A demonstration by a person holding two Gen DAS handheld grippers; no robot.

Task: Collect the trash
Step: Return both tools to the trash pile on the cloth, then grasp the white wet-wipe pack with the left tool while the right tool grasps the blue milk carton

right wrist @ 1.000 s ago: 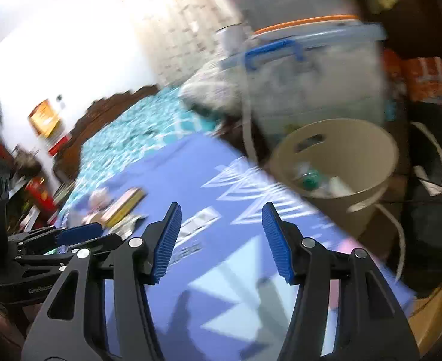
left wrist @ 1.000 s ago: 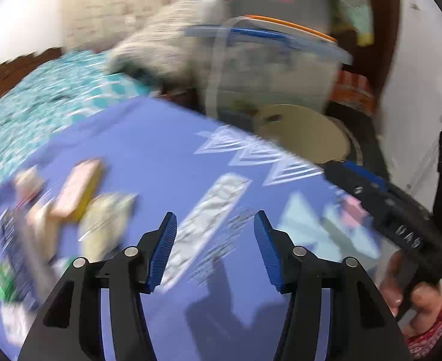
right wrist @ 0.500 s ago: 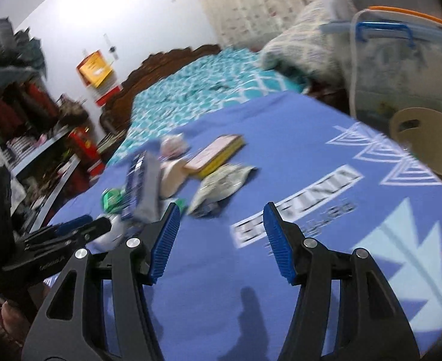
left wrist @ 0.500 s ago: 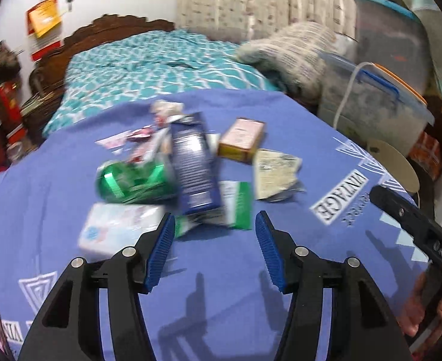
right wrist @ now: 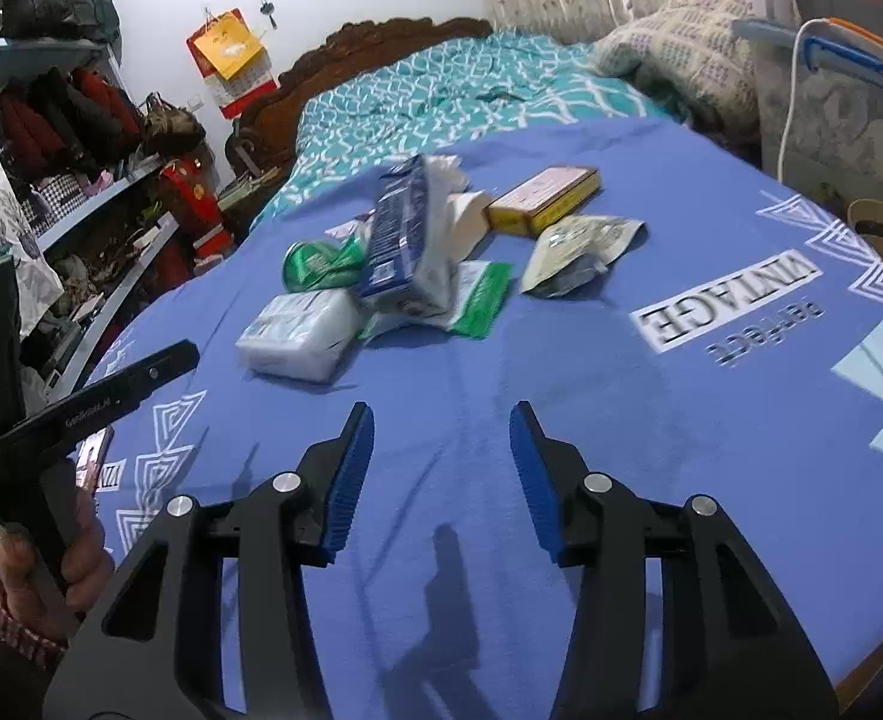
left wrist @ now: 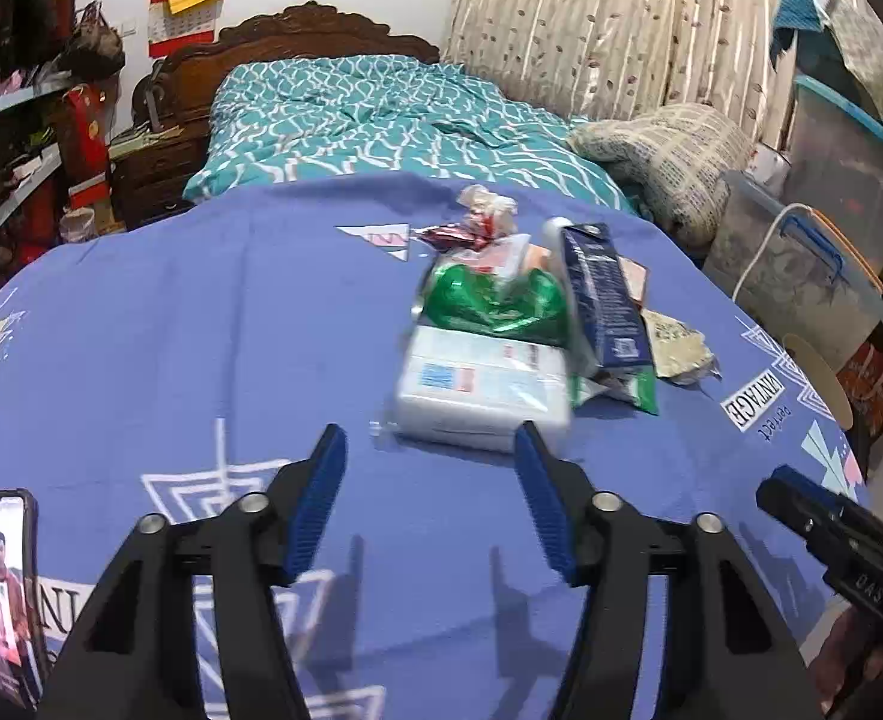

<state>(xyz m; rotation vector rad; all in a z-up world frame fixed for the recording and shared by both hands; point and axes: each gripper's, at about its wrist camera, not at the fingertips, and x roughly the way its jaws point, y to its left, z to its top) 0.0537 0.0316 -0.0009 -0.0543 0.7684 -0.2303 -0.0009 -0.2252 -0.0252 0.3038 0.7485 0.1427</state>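
A pile of trash lies on the blue cloth: a white tissue pack point(left wrist: 480, 390) point(right wrist: 300, 324), a crushed green can point(left wrist: 489, 300) point(right wrist: 318, 264), a dark blue carton point(left wrist: 603, 294) point(right wrist: 399, 234), a yellow box point(right wrist: 543, 201), a green-edged wrapper point(right wrist: 480, 297) and a pale pouch point(right wrist: 579, 252). My left gripper point(left wrist: 429, 495) is open and empty, just short of the tissue pack. My right gripper point(right wrist: 441, 468) is open and empty, nearer than the pile, above bare cloth.
A phone point(left wrist: 3, 588) lies on the cloth at the near left. A beige bin's rim point(left wrist: 813, 369) point(right wrist: 879, 228) shows past the table's right edge, beside clear storage tubs point(left wrist: 801, 276). A bed point(left wrist: 381, 114) stands behind the table, shelves point(right wrist: 81, 204) at left.
Both cameras swung left from the bin and tubs to the trash pile. The left gripper has come closer to the tissue pack. Both grippers stayed open.
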